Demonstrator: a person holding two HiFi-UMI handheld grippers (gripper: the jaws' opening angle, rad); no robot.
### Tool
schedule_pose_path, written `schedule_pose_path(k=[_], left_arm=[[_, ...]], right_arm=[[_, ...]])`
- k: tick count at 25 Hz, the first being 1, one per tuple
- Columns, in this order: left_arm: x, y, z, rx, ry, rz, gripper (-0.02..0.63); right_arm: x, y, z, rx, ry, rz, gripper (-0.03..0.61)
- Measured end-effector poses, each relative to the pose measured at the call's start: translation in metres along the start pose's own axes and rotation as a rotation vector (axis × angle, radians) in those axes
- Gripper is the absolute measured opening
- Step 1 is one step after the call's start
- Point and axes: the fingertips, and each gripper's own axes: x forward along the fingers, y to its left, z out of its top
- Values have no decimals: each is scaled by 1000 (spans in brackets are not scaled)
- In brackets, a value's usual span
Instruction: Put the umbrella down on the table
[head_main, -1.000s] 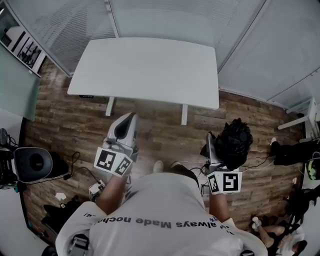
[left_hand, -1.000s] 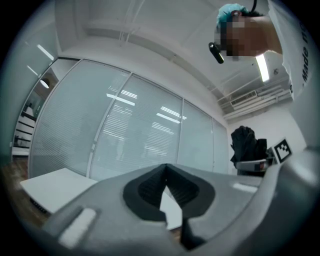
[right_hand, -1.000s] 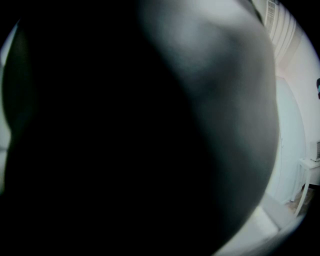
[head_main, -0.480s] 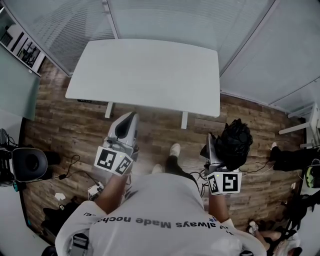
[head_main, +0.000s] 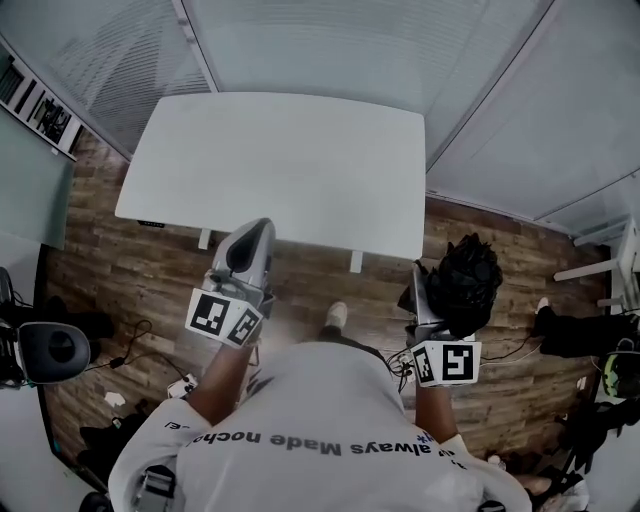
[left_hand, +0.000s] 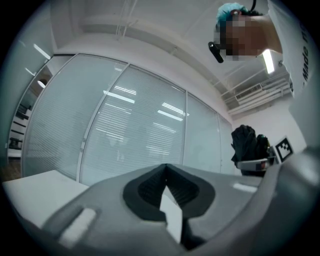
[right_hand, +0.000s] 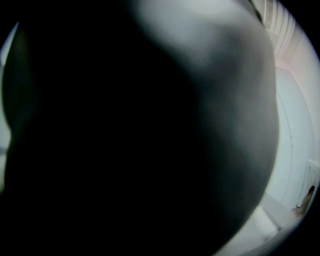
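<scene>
Black bundled umbrella (head_main: 467, 283) clamped in right hand-held gripper (head_main: 425, 295); left hand-held gripper (head_main: 258, 232) closed, empty; white desk (head_main: 280, 160) just ahead.

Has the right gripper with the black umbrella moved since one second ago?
Yes. The right gripper and its umbrella came nearer to the table; less floor shows between them.

The dark umbrella (right_hand: 125, 140) is blocking nearly the whole right gripper view, covering the jaws there. At nine o'clock of the head view, the edge is cutting off a round black object (head_main: 55, 350).
</scene>
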Motion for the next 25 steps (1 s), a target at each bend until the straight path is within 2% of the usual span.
schedule_pose_path(k=[5, 15, 25], left_arm=[[42, 4, -4, 5, 3, 19, 4], [83, 27, -18, -8, 20, 73, 3], [143, 92, -20, -22, 20, 56, 3]], right_arm=[[32, -31, -3, 4, 7, 20, 236], [84, -59, -13, 12, 22, 67, 236], [168, -64, -18, 9, 39, 55, 236]])
